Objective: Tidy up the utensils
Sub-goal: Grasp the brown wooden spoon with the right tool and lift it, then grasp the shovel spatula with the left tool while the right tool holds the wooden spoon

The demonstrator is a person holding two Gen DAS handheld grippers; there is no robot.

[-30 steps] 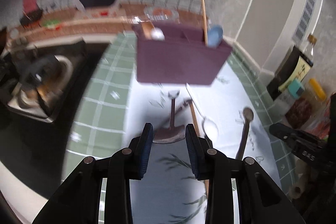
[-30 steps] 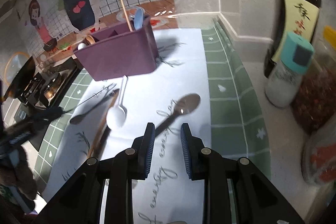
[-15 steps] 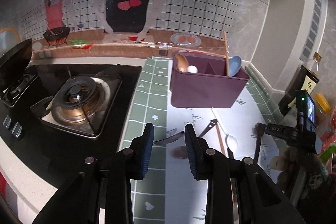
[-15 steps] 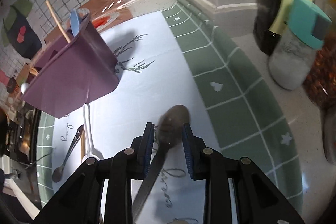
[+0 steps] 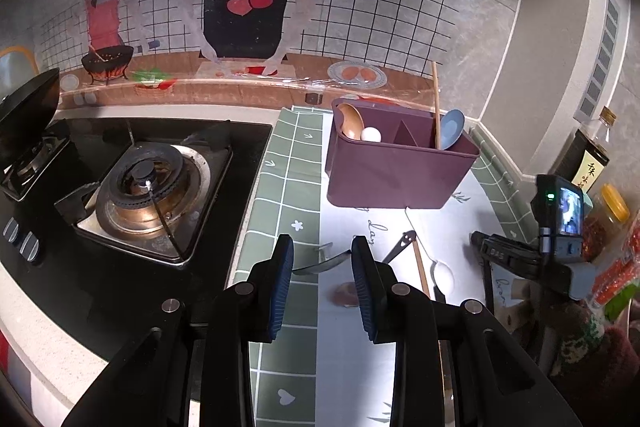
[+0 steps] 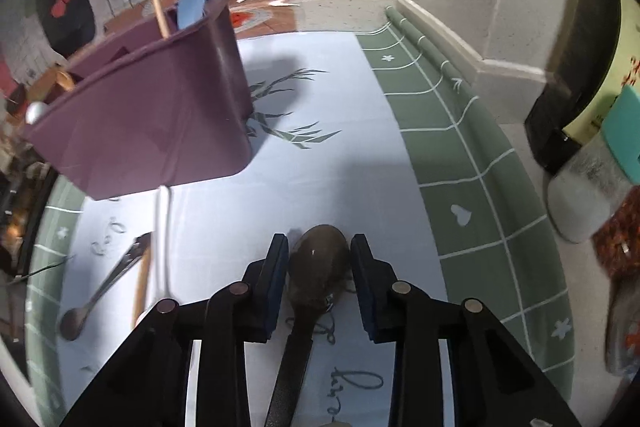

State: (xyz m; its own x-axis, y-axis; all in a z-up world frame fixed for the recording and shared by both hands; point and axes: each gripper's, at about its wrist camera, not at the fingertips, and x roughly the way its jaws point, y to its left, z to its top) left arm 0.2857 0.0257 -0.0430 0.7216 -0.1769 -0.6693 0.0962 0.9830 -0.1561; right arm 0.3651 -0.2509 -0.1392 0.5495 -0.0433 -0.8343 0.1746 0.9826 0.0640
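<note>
A purple utensil holder (image 5: 396,167) stands on the white mat and holds a wooden spoon, a white spoon, a chopstick and a blue spoon; it also shows in the right wrist view (image 6: 152,111). My right gripper (image 6: 319,259) is open, low over the mat, with the bowl of a dark brown spoon (image 6: 316,267) between its fingers. My left gripper (image 5: 322,267) is open and empty, held above the mat's left edge. A metal spoon (image 6: 100,291), a wooden chopstick (image 6: 142,283) and a white spoon (image 5: 440,269) lie on the mat.
A gas stove (image 5: 144,187) sits at the left. Bottles and jars (image 6: 580,187) stand at the right by the wall. The green tiled mat border (image 6: 460,167) runs along the right side of the white mat.
My left gripper pulled back and up, away from the utensils. My right gripper moved forward and down until the dark spoon's bowl lay between its fingers.
</note>
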